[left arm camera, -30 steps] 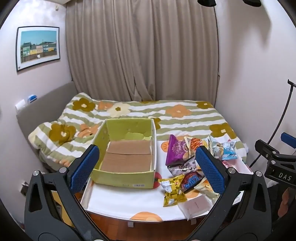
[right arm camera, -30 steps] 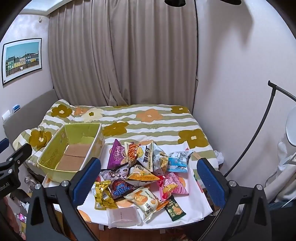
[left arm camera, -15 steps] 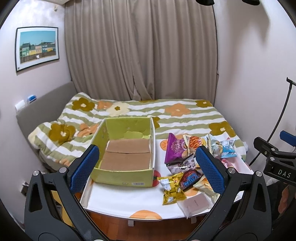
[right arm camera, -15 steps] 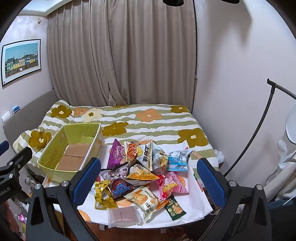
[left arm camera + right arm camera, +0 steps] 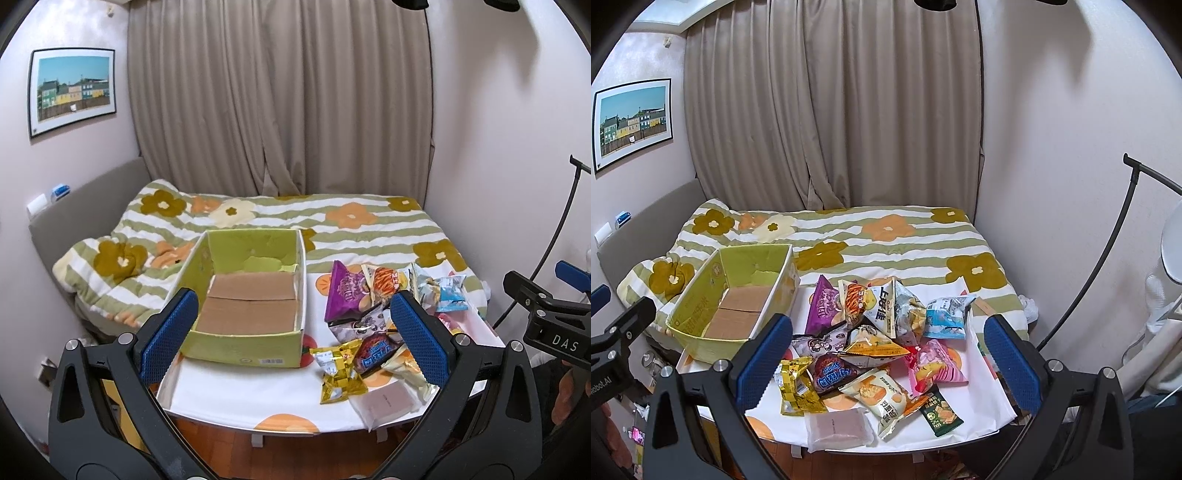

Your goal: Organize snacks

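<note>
A green cardboard box [image 5: 243,345] [image 5: 698,306], with only its brown floor showing inside, stands on the left of a small white table [image 5: 240,391] [image 5: 982,402]. Right of it lies a heap of snack packets: a purple bag [image 5: 345,291] [image 5: 824,306], a yellow packet [image 5: 338,373] [image 5: 798,387], a dark red packet [image 5: 833,373], a pink bag [image 5: 936,367], a blue-white bag [image 5: 947,319]. My left gripper [image 5: 295,343] is open in front of the box. My right gripper [image 5: 888,358] is open, framing the heap from short of the table.
A bed with a flowered striped quilt [image 5: 886,236] lies behind the table, against beige curtains [image 5: 280,96]. A black lamp stand [image 5: 1108,243] rises at the right wall. The right gripper's body [image 5: 546,321] shows at the left wrist view's right edge. Wooden floor lies below the table.
Both views have shifted slightly; the table and box sit a little higher and closer in the left wrist view. Nothing on the table has moved. Both grippers stay open.
</note>
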A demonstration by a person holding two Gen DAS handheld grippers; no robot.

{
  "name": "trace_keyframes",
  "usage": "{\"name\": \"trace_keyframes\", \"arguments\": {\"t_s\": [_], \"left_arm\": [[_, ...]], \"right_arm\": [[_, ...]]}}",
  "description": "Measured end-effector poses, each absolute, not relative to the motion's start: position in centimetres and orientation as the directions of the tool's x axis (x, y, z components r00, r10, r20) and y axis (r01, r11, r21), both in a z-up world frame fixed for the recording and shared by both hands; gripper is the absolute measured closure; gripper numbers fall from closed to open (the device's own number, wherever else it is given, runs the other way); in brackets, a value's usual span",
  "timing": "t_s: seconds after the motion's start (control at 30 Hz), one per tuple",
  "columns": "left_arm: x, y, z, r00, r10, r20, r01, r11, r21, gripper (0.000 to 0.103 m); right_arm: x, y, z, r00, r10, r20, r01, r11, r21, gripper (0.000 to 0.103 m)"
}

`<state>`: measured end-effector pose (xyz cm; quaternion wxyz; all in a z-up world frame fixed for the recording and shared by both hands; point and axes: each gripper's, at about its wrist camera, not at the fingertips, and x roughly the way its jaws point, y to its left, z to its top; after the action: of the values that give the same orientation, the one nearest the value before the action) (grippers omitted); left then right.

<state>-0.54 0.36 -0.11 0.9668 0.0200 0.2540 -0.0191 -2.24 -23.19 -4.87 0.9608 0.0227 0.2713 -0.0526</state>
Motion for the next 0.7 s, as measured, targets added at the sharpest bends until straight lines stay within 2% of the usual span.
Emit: {"name": "trace_keyframes", "arguments": {"t_s": [0.7], "left_arm": [[-0.26,-0.31,-0.33,0.866,-0.029,-0.498,0.061,0.997,0.049,0.0]], "right_arm": [[-2.24,-23.29,-4.86,0.846,-0.09,-0.525,0.114,0.993,0.014,0.0]]}}
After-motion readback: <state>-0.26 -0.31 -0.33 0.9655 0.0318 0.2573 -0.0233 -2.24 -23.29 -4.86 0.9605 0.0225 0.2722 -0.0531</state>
